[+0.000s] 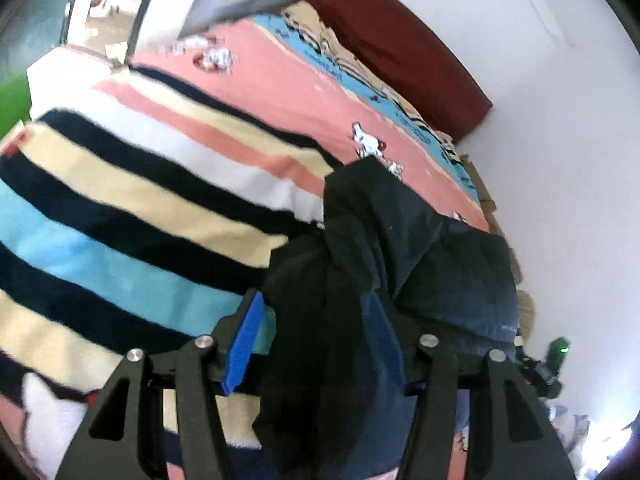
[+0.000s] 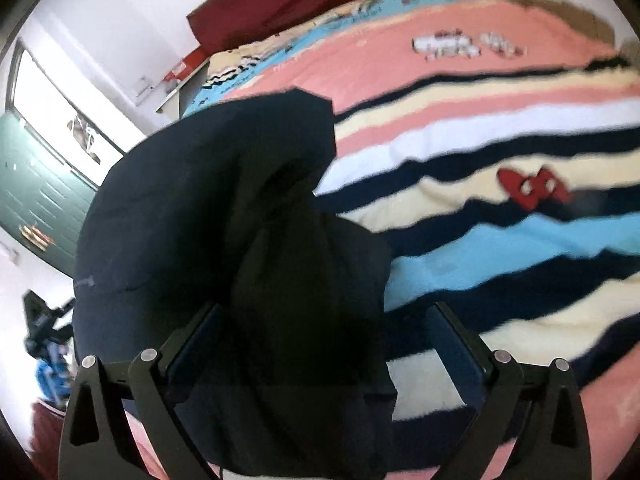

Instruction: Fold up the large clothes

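A dark navy garment (image 1: 384, 248) hangs bunched over a bed with a striped blanket (image 1: 140, 208). My left gripper (image 1: 320, 320) has the cloth draped between and over its fingers; its blue left pad (image 1: 245, 344) stands apart from the cloth, and the right pad is hidden. In the right wrist view the same garment (image 2: 208, 208) fills the middle and drapes between my right gripper's (image 2: 320, 320) spread fingers. How tightly either grips the cloth is hidden by the folds.
The striped blanket (image 2: 500, 216) covers most of the bed. A dark red headboard (image 1: 400, 40) stands against the white wall. A window (image 2: 52, 108) and a green door (image 2: 36, 192) are at the left. Clutter lies on the floor (image 2: 44, 364).
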Tool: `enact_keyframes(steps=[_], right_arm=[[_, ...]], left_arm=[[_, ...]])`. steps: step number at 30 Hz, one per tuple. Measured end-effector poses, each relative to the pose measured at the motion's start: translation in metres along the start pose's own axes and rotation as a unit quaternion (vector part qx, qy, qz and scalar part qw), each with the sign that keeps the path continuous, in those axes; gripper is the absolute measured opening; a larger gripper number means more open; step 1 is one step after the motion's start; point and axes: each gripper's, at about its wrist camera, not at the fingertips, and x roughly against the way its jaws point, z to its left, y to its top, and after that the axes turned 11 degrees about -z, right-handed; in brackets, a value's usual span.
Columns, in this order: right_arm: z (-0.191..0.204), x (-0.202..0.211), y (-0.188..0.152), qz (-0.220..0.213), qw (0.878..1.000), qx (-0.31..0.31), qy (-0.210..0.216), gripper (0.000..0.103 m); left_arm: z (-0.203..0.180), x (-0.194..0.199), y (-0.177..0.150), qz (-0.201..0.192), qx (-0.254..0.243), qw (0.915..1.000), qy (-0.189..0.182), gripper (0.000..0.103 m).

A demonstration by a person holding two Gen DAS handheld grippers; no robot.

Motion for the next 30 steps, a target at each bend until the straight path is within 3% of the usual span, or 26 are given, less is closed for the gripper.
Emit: enact_keyframes(steps=[4, 9, 12, 17, 19, 22, 26, 30], right_arm=[[0.041, 0.012, 0.010, -0.030, 0.999, 0.040, 0.007, 0.099], [0.102, -0.009, 0.032, -0.037, 0.997, 0.070, 0.019, 0.099], [0.117, -0.025, 0.039, -0.034, 0.997, 0.068, 0.027, 0.099], [0.136, -0.054, 0.046, -0.033, 0.996, 0.083, 0.021, 0.099], [0.137, -0.067, 0.043, -0.029, 0.994, 0.103, 0.006, 0.101], [0.125, -0.075, 0.037, -0.032, 0.994, 0.101, -0.003, 0.102], [0.093, -0.081, 0.031, -0.035, 0.996, 0.082, -0.009, 0.102], [0.073, -0.074, 0.028, -0.039, 0.996, 0.074, -0.026, 0.102]], left_arm=[[-0.051, 0.001, 0.002, -0.002, -0.053, 0.9986, -0.004, 0.053], [-0.101, -0.044, -0.005, 0.022, -0.064, 0.9976, -0.010, 0.053], [-0.121, -0.074, -0.013, 0.029, -0.077, 0.9966, 0.013, 0.053], [-0.144, -0.113, -0.026, 0.007, -0.119, 0.9901, 0.074, 0.054], [-0.145, -0.124, -0.033, -0.001, -0.133, 0.9862, 0.098, 0.059], [-0.136, -0.130, -0.039, -0.010, -0.133, 0.9854, 0.106, 0.063], [-0.130, -0.125, -0.045, -0.026, -0.134, 0.9840, 0.114, 0.063], [-0.139, -0.111, -0.054, -0.047, -0.162, 0.9770, 0.130, 0.063]])
